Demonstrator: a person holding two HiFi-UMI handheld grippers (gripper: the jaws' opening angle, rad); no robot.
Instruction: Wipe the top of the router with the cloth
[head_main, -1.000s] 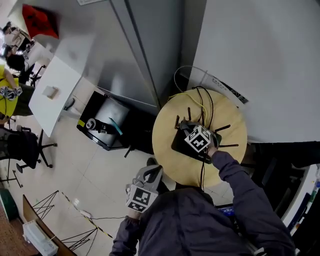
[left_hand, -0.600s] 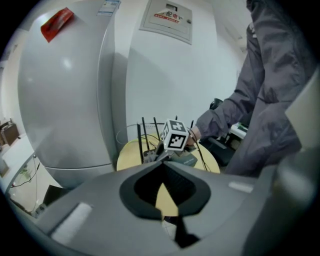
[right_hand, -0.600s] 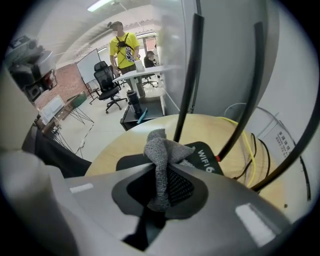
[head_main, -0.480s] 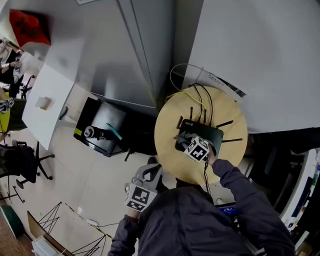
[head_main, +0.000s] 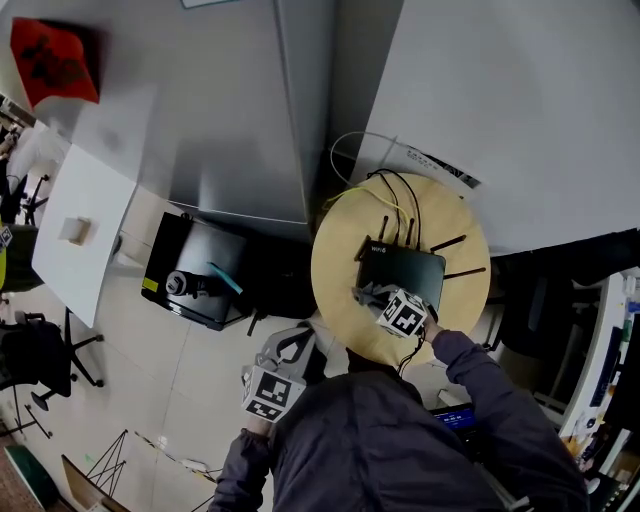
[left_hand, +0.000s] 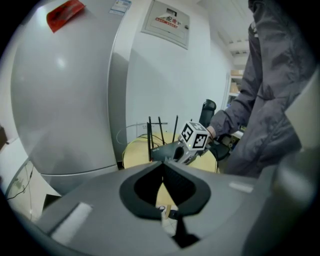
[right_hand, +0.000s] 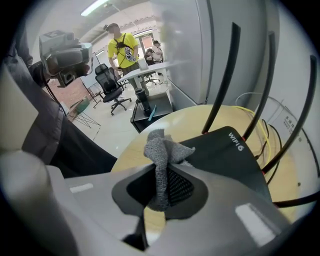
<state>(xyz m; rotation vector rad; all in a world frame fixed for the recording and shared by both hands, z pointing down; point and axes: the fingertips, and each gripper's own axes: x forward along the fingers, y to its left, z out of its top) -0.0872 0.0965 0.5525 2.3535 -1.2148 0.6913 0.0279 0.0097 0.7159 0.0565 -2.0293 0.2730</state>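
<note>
A black router (head_main: 403, 272) (right_hand: 227, 152) with several upright antennas lies on the round wooden table (head_main: 335, 260). My right gripper (head_main: 375, 298) (right_hand: 162, 167) is shut on a grey cloth (right_hand: 161, 150) (head_main: 368, 295), which hangs at the router's near left corner. In the left gripper view the router (left_hand: 162, 150) and the right gripper's marker cube (left_hand: 194, 136) show ahead. My left gripper (head_main: 293, 348) (left_hand: 163, 165) hangs off the table to the left, its jaws closed together with nothing between them.
Yellow and black cables (head_main: 395, 195) run from the router over the table's far edge. White walls stand behind the table. A black cabinet (head_main: 195, 270) sits on the floor to the left. A person in yellow (right_hand: 121, 42) and office chairs (right_hand: 110, 82) are far off.
My right gripper has drawn the cloth from the middle of the router's top toward its near left corner. The left gripper has stayed low beside the table.
</note>
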